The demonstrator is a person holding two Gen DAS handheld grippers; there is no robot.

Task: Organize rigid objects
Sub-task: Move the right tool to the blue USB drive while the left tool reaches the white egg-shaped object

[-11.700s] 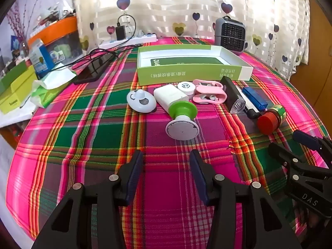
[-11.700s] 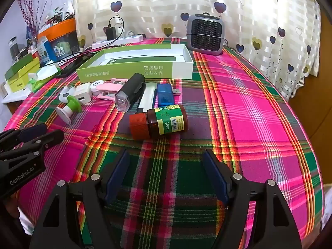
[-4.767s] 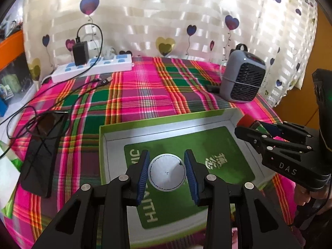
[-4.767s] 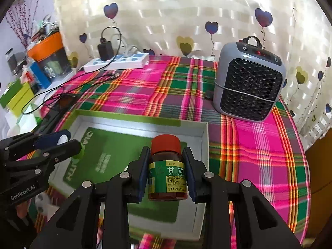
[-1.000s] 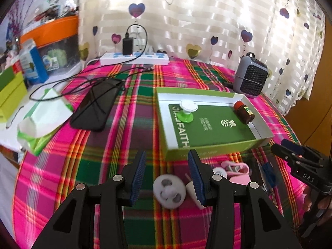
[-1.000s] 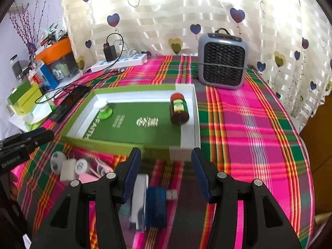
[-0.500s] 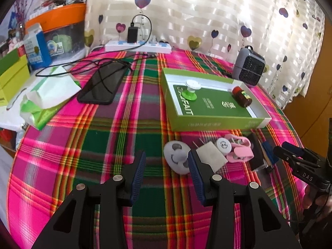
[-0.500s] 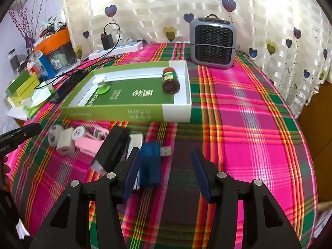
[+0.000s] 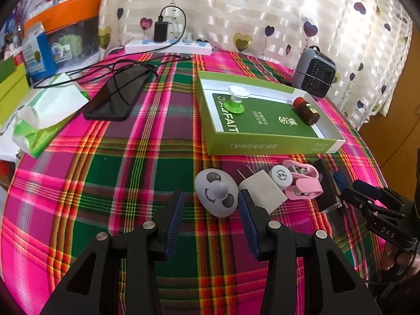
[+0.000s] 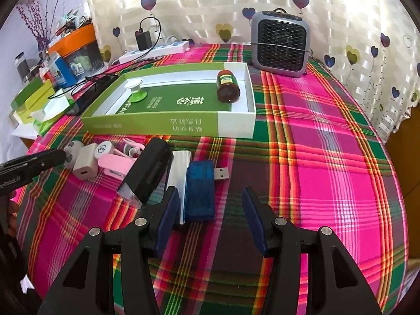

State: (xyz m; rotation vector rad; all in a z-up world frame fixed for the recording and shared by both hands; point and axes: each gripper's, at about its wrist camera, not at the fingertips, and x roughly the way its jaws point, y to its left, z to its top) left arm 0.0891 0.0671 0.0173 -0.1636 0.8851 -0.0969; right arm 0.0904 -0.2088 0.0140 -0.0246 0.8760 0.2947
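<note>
Both hand-held grippers hang released over a plaid-covered desk. The left hand-held gripper [image 9: 210,218] frames a grey oval face-printed gadget [image 9: 217,195] just ahead of its fingertips. The right hand-held gripper [image 10: 210,210] has a translucent blue USB dongle [image 10: 200,187] between its pads, long axis running away toward the shallow green cardboard box [image 10: 168,128], judged its destination.
</note>
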